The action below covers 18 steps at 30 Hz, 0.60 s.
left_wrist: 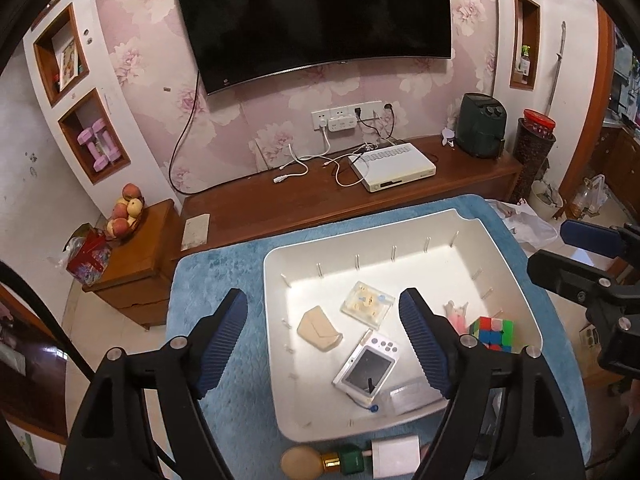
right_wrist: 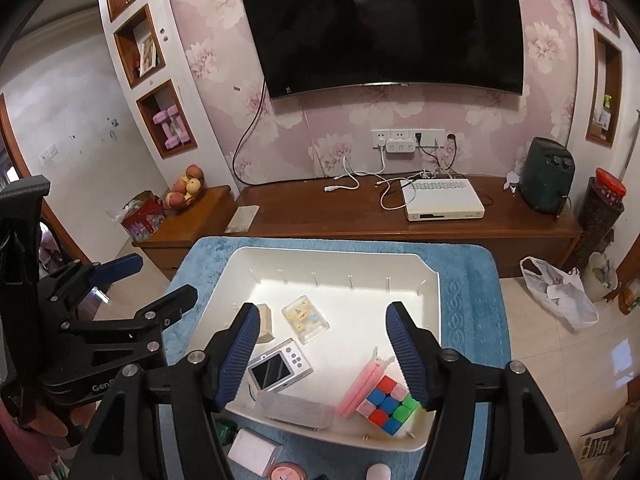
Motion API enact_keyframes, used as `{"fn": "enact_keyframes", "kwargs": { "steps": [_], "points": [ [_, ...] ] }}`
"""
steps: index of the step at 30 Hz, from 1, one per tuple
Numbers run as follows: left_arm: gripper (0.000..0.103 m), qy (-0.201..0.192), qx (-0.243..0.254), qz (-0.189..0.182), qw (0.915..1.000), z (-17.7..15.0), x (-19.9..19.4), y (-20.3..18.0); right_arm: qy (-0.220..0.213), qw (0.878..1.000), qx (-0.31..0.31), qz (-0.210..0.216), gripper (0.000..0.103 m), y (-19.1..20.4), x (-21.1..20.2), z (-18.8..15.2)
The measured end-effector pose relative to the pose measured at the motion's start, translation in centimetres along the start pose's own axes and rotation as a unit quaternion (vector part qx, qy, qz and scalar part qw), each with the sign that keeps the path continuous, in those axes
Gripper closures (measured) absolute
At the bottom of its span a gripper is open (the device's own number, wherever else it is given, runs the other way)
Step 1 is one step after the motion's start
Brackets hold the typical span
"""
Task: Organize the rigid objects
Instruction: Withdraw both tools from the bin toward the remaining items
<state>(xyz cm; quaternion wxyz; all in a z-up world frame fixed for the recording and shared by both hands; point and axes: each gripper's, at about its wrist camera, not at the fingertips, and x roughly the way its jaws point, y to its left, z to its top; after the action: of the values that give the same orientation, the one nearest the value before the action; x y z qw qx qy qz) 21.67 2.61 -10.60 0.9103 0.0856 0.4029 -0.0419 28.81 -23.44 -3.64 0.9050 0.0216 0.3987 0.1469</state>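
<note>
A white plastic bin (left_wrist: 516, 280) sits on a blue fluffy mat (left_wrist: 224, 280), and most of the small rigid things already lie in it. A silver compact camera (left_wrist: 367, 368) rests screen-up near the middle of the floor, with a beige envelope-shaped block (left_wrist: 320, 326) beside it toward the left wall and a clear square case (left_wrist: 366, 300) with pale yellow contents just behind. A Rubik's cube (right_wrist: 387, 404) stands in the near right corner, a pink ribbed piece (right_wrist: 362, 384) leaning against it, and a frosted clear box (right_wrist: 296, 406) lies along the near wall. Outside the bin, on the mat's near edge, a white box (right_wrist: 252, 450), a green bottle with a gold collar (left_wrist: 348, 460) and a round tan ball (left_wrist: 300, 464) lie close together. The left gripper (left_wrist: 324, 338) hangs over the bin's left half with its ridged blue jaws spread wide and nothing between them; the right gripper (right_wrist: 322, 354) hangs over the near right part, jaws likewise parted and empty, its right pad just beside the cube. Behind runs a long wooden TV stand (right_wrist: 400, 224) carrying a white set-top box (right_wrist: 442, 200) and loose cables, under a wall-mounted television (right_wrist: 384, 28).
</note>
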Motion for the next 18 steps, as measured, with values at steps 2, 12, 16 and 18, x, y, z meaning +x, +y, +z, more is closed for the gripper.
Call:
{"fn": "enact_keyframes", "kwargs": {
  "steps": [2,12,16,18],
  "points": [
    [0.021,-0.002,-0.002,0.002,1.0000,-0.3,-0.7,0.2,-0.003,1.000,-0.001,0.000,0.035,0.2,-0.6,-0.3],
    [0.019,-0.024,-0.005,0.014,0.9996,-2.4,-5.0,1.5,-0.044,0.999,-0.012,0.000,0.029,3.1,-5.1,-2.9],
    [0.018,-0.035,-0.007,0.016,0.9992,-3.6,-6.7,2.1,-0.062,0.998,-0.019,-0.003,0.026,4.3,-6.8,-3.9],
    [0.016,-0.038,-0.007,0.018,0.9991,-4.2,-7.4,2.6,-0.073,0.997,-0.022,-0.006,0.025,5.0,-7.6,-4.6]
  ]
}}
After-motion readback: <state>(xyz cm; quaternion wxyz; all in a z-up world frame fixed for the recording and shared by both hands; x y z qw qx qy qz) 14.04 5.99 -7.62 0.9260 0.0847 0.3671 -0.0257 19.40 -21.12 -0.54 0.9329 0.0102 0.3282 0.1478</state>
